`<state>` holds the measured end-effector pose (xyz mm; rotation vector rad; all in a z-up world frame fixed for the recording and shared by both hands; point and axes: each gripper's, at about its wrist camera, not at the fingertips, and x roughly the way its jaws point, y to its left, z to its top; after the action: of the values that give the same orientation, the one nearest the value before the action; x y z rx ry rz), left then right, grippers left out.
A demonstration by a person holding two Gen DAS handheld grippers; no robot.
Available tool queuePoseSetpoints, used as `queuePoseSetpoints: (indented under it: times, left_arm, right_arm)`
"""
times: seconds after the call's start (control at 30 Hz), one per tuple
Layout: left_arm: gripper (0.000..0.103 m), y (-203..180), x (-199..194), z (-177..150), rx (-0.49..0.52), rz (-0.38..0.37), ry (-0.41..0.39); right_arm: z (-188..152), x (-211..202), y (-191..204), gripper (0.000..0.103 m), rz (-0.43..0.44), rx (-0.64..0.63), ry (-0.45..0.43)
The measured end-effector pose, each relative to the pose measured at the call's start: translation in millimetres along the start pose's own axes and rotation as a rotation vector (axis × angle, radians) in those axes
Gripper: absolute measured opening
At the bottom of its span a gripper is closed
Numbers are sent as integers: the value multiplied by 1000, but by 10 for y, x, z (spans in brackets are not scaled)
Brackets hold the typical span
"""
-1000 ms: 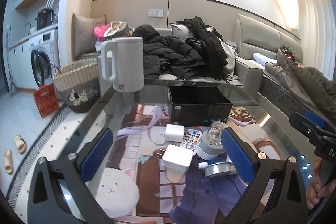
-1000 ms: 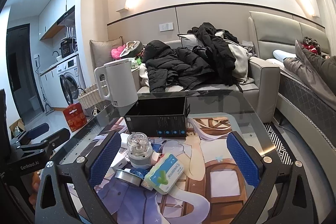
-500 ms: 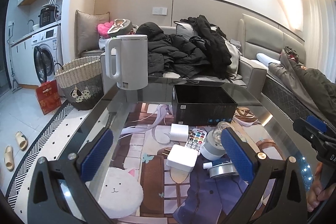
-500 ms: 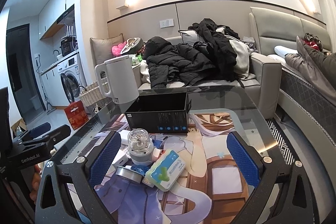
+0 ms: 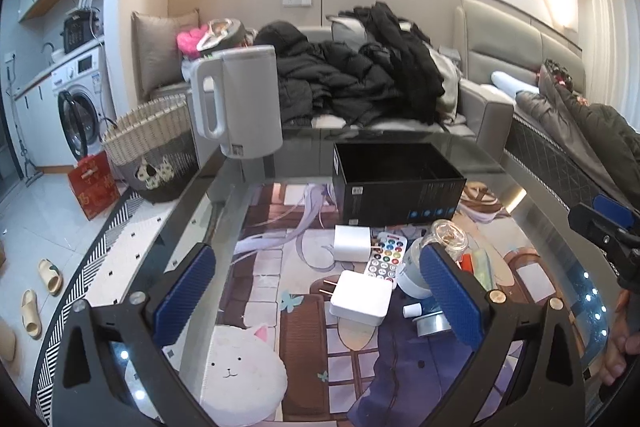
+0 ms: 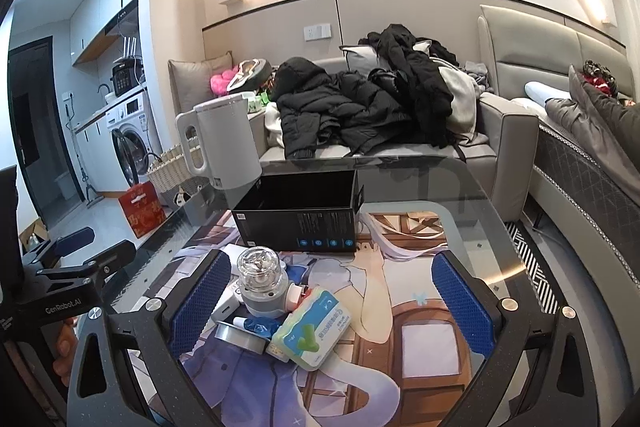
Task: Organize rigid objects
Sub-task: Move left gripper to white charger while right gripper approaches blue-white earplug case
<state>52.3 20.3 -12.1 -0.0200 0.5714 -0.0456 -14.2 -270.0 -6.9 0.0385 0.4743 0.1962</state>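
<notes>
Both grippers hang above the glass tabletop with nothing between the blue pads: the left gripper is spread wide in the lower part of its view, and the right gripper is equally released in the lower part of its own. The small things lie in one cluster at the centre of the left view and at the lower left of the right view. In the left view a large white charger sits in the open between the fingers, a smaller white charger above it, and a remote with coloured buttons just beside them. The right finger pad of the left gripper covers much of the grey jar with a clear lid and of the round metal tin, so their lower parts cannot be read there. In the right view the jar stands whole, the tin is half behind the left pad, and a green and white packet leans over a small tube whose label is too small to make out. The open black box stands behind the cluster, well apart from the white kettle at the far left corner. Each gripper appears at the frame edge of the other's view, cut off.
</notes>
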Motion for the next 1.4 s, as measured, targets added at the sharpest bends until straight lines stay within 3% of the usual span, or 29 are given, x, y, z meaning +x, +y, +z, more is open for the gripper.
queuePoseSetpoints:
  times: [0.23, 0.37, 0.47, 0.67, 0.97, 1.03, 1.4]
  left_arm:
    - [102, -109, 481, 16, 47, -32, 207]
    - [100, -132, 727, -54, 51, -64, 309]
    - [91, -210, 828, -94, 103, -44, 330]
    - [82, -303, 965, -124, 169, -41, 353]
    - [75, -332, 1077, -131, 178, -55, 385]
    - [63, -354, 1087, -154, 189, -58, 395]
    - [62, -129, 1048, -208, 141, -47, 422]
  right_arm:
    - [87, 365, -6, 102, 35, 16, 124]
    - [28, 761, -92, 102, 75, 78, 276]
    - [-57, 962, -93, 102, 73, 61, 334]
    - [-252, 1300, -41, 102, 77, 37, 430]
    - [-469, 1506, -46, 78, 83, 44, 538]
    - [-499, 1530, -69, 72, 81, 51, 556]
    - [-531, 1407, -333, 71, 64, 87, 549]
